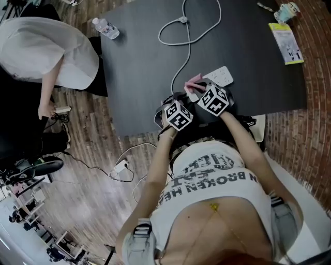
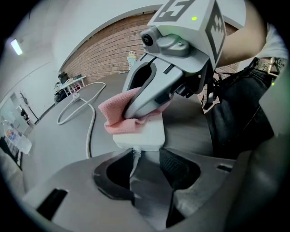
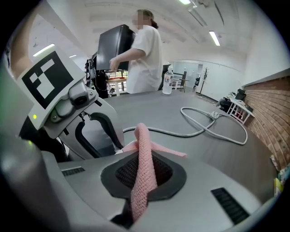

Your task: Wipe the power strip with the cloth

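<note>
A white power strip (image 1: 221,76) lies near the front edge of the black table (image 1: 139,62); its white cable (image 1: 178,36) loops away toward the far side. My right gripper (image 1: 199,91) is shut on a pink cloth (image 3: 144,176) and holds it down on top of the power strip (image 2: 141,132). In the left gripper view the cloth (image 2: 118,111) bunches under the right gripper's fingers (image 2: 142,97). My left gripper (image 2: 146,168) stands open just behind the strip's near end, with the cable (image 2: 134,158) running between its jaws.
A water bottle (image 1: 106,28) lies at the table's far left corner. A yellow booklet (image 1: 286,42) and a small cup (image 1: 286,11) sit at the far right. A person in a white shirt (image 1: 46,52) stands to the left. Another strip (image 1: 120,166) lies on the floor.
</note>
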Tool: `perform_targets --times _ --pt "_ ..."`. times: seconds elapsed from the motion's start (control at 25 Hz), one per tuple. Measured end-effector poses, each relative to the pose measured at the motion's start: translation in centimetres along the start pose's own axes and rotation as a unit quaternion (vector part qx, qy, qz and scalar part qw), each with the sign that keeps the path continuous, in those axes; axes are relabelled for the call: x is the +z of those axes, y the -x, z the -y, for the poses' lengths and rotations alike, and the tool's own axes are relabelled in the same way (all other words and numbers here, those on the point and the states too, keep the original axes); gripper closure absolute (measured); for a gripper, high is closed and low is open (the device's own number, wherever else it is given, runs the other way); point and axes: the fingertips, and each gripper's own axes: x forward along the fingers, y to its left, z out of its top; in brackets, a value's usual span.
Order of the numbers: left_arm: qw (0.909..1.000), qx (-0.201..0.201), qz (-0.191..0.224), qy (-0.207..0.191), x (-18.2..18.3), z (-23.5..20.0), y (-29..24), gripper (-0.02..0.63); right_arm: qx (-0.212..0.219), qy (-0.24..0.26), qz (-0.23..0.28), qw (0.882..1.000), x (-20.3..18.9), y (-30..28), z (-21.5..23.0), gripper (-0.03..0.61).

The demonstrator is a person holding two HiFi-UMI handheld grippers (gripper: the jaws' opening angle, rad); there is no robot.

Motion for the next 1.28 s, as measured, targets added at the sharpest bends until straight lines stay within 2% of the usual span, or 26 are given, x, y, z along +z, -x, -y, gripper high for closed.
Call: perform_targets --times 0.68,1.28 --pt "1.0000 0.000 -0.002 0.001 0.1 -0.1 -0.3 0.431 -0.014 -0.031 -0.006 0.999 -1.9 1.2 2.8 0.560" --pt "1.0000 0.000 0.000 0.002 0.0 0.1 -0.2 0.431 -0.051 -0.065 -0.017 0.996 -5.1 3.5 6.8 0.560"
